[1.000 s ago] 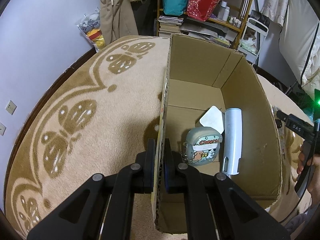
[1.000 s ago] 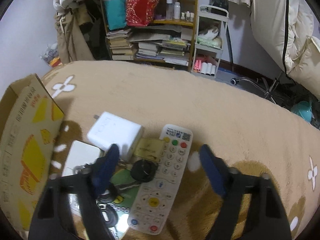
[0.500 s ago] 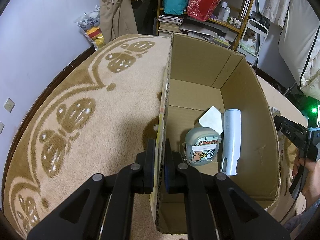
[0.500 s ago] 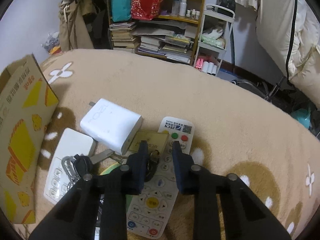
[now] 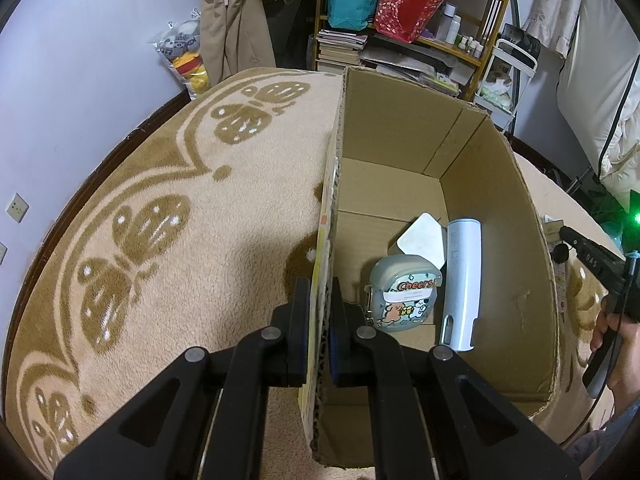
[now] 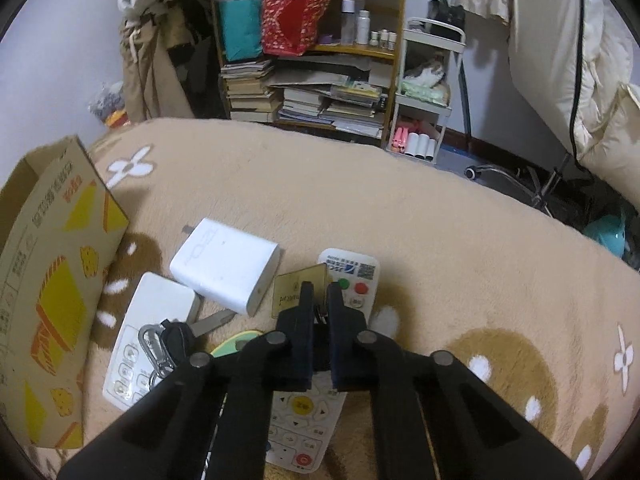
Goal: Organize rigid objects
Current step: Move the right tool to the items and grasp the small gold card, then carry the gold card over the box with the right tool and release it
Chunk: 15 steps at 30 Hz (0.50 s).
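My left gripper (image 5: 320, 292) is shut on the near left wall of the open cardboard box (image 5: 334, 184). Inside the box lie a grey "Cheers" case (image 5: 404, 300), a white tube (image 5: 460, 280) and a white square pad (image 5: 422, 238). My right gripper (image 6: 318, 292) is shut on a black key fob. The fob is mostly hidden between the fingers, and its gold tag (image 6: 290, 294) stands tilted beside the left finger. Under them lies a white remote (image 6: 354, 276) on the blanket. The right gripper (image 5: 592, 260) also shows beyond the box's right wall, held by a hand (image 5: 616, 332).
Left of the right gripper lie a white charger block (image 6: 226, 270), a second white remote (image 6: 156, 312), keys on a carabiner (image 6: 166, 340) and a green item (image 6: 236, 340). The box (image 6: 52, 272) stands at the left. A bookshelf (image 6: 312, 80) and a small trolley (image 6: 424, 112) stand behind the beige patterned blanket.
The right gripper's jaws went from wide apart to shut around the black key fob, and the gold tag tipped up. The left gripper kept its hold on the box wall.
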Motion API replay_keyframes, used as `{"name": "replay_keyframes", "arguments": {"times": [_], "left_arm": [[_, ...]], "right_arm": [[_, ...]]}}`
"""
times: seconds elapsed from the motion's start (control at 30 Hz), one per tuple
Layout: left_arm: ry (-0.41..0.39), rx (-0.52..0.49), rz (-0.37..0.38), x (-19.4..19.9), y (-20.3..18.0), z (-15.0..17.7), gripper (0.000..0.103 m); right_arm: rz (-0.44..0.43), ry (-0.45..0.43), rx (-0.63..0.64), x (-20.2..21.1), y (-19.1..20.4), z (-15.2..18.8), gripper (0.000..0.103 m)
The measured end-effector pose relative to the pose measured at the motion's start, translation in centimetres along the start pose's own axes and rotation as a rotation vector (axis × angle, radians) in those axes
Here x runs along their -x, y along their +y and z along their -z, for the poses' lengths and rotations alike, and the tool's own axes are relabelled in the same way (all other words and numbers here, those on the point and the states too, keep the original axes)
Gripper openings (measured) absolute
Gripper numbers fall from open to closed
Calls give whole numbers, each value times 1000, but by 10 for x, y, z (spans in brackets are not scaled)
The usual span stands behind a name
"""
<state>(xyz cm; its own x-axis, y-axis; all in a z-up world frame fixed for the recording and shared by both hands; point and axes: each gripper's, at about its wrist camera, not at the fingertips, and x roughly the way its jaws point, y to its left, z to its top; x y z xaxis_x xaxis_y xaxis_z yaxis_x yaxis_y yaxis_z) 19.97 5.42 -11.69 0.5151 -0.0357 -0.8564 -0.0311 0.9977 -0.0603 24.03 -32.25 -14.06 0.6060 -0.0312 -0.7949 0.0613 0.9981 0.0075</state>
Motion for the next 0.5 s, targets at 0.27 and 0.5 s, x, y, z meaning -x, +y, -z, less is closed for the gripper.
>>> {"name": "replay_keyframes", "arguments": {"times": [0.27, 0.5], "left_arm": [[1, 5, -4, 0, -2, 1, 7], [1, 9, -11, 0, -3, 2, 7]], "right_arm": [[-81, -78, -42, 29, -3, -14, 7], [-157, -173, 25, 70, 25, -27, 7]]}}
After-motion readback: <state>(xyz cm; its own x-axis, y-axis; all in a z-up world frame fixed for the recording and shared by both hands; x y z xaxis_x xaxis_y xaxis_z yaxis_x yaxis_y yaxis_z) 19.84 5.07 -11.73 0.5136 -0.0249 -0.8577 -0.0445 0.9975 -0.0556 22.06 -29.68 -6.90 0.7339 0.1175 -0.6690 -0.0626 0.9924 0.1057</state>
